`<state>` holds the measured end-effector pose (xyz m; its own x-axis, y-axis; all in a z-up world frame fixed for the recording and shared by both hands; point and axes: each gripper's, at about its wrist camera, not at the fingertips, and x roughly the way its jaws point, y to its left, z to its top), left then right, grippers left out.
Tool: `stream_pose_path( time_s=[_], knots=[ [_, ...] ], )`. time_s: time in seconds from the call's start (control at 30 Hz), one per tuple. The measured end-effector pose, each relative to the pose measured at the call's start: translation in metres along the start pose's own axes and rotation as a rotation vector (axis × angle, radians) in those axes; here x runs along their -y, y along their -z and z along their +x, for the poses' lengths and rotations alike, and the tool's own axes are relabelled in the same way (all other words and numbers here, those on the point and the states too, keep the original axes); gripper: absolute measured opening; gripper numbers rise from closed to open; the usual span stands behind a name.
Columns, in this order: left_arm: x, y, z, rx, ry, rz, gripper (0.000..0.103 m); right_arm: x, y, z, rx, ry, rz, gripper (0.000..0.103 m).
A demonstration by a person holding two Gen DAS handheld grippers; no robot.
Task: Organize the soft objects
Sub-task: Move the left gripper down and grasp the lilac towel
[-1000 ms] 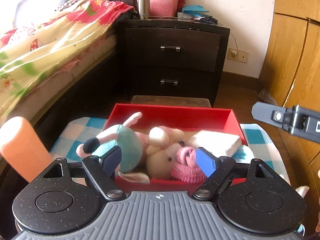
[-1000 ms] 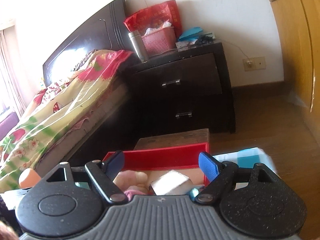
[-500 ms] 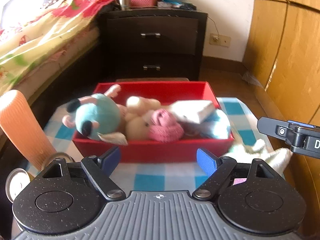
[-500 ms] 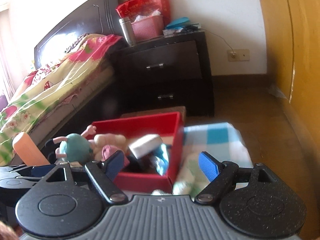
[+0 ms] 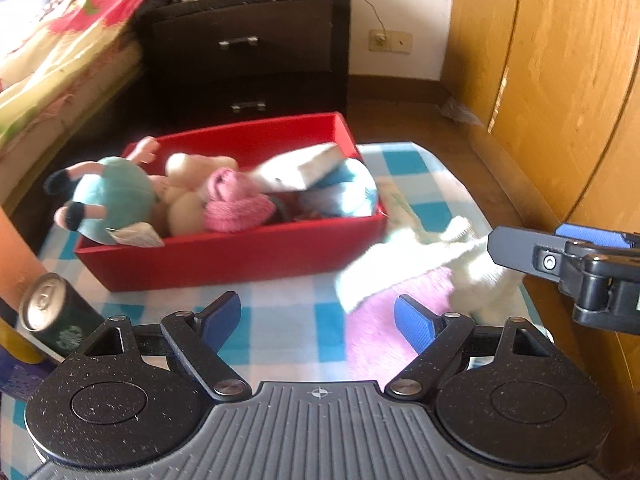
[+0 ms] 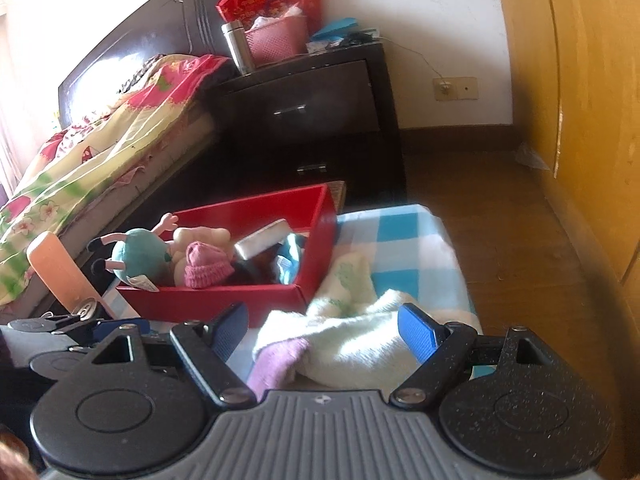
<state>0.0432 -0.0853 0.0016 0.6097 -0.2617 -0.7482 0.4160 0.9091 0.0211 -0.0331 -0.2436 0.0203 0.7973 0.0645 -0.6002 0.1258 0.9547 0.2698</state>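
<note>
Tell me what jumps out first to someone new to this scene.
The red box on the checked cloth, crammed with a teal plush toy and a pink knit hat. Right of it lies a loose white towel, just ahead of the open right gripper.

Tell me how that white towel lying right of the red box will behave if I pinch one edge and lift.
The white towel lies crumpled in loose folds, so it will probably hang limp and trail rather than rise flat. A purple cloth sits tucked under it and may drag along. It looks fluffy and light, so the open right gripper should hold it easily.
</note>
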Motion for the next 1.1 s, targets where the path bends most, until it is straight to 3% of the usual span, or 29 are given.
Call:
stream_pose_path(
  time_s=[0.33,1.1],
  knots=[
    [0.026,0.004,0.009,-0.024,-0.008,0.051,0.082,0.019,0.008,-0.021,0.009,-0.001,0.029,0.061],
    [0.041,0.001,0.034,-0.047,-0.019,0.082,0.084,0.02,0.004,-0.013,-0.001,-0.013,0.01,0.061]
  ],
)
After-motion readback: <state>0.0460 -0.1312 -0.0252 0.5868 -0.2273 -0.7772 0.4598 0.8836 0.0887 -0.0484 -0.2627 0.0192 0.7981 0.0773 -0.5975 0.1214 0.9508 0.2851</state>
